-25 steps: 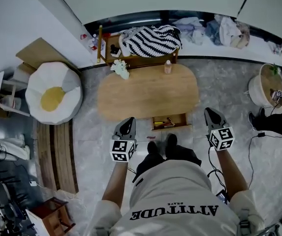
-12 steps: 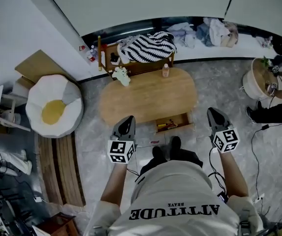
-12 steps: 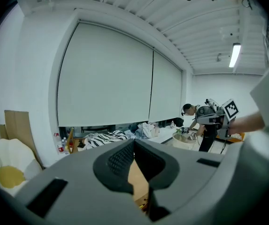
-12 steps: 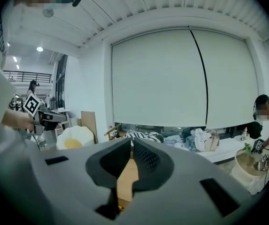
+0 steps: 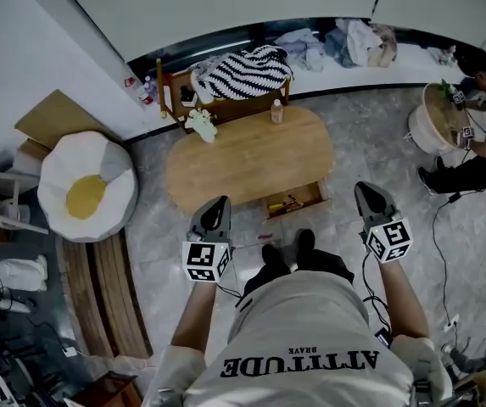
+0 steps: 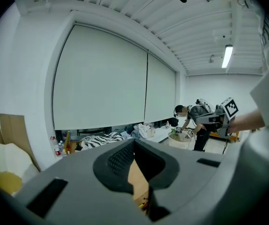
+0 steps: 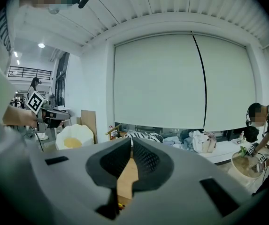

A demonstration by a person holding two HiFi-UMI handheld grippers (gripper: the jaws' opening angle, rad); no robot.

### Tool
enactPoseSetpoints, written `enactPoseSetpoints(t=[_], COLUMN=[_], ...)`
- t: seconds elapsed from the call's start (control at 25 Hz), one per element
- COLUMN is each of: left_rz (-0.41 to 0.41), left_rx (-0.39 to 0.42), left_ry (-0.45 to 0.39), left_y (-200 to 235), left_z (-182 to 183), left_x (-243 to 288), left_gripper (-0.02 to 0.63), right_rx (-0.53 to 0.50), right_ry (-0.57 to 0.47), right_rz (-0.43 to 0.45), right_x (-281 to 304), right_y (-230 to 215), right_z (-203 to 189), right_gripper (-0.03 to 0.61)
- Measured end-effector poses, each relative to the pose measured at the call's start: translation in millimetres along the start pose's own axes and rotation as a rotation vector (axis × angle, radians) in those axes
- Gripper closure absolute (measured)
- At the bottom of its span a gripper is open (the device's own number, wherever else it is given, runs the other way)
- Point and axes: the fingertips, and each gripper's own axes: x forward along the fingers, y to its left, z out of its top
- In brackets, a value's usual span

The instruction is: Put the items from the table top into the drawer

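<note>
An oval wooden table (image 5: pixel 251 155) stands in front of me. On its far edge are a small bottle (image 5: pixel 276 111) and a white and green bundle (image 5: pixel 200 124). The table's drawer (image 5: pixel 294 202) is pulled out toward me, with small coloured items inside. My left gripper (image 5: pixel 216 203) hovers short of the table's near left edge, shut and empty. My right gripper (image 5: pixel 365 190) hangs to the right of the drawer, also shut with nothing in it. In the left gripper view the jaws (image 6: pixel 134 142) meet over a strip of table; the right gripper view (image 7: pixel 131 142) shows the same.
An egg-shaped beanbag (image 5: pixel 86 185) lies at the left. Behind the table, a wooden rack (image 5: pixel 226 100) holds a striped cloth (image 5: pixel 243 70). A person (image 5: pixel 484 108) crouches by a round basket (image 5: pixel 433 125) at the right. Cables trail on the floor near my feet (image 5: pixel 285 253).
Both grippers have lifted a little and stayed shut. The head view has swung, so the table sits slightly higher and the person at the right shows more fully.
</note>
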Motion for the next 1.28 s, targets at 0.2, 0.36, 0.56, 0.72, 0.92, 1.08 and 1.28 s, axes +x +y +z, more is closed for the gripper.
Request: enactPoseSetpoints(t=[0.2,0.36,0.56,0.72,0.92,1.08,1.28], left_rz=[0.032,0.068,0.097,0.11,0.118,0.129,0.14], left_rx=[-0.011,-0.013,-0.013,-0.016,-0.022,-0.025,-0.025], left_ry=[-0.007,-0.021,-0.026,-0.027,-0.029,-0.031,-0.037], left_y=[-3,-3,-12,-21,-31,-33,-33], left_z=[1,7,15,18,13,16,19], left_x=[0,-3,-1,2,6,10,15], left_gripper=[0.592,0.592,0.592,0.592,0.592,0.593,0.592], right_rx=[0.005,0.014,0.006,0.009,0.013,0.011,-0.002], right_ry=[-0.022,-0.03,-0.03,-0.035,-0.041,-0.043,-0.045], right_rz=[0.001,0.005,0.018,0.028,0.037,0.04,0.046], right_x=[-6,-9,-12,-14,-15,-11,-6], right_y=[-12,-22,-36,-46,-55,-62,-67], right_z=[4,6,8,10,7,11,13], right_gripper=[0.552,0.557,0.558,0.558,0.558,0.558,0.558])
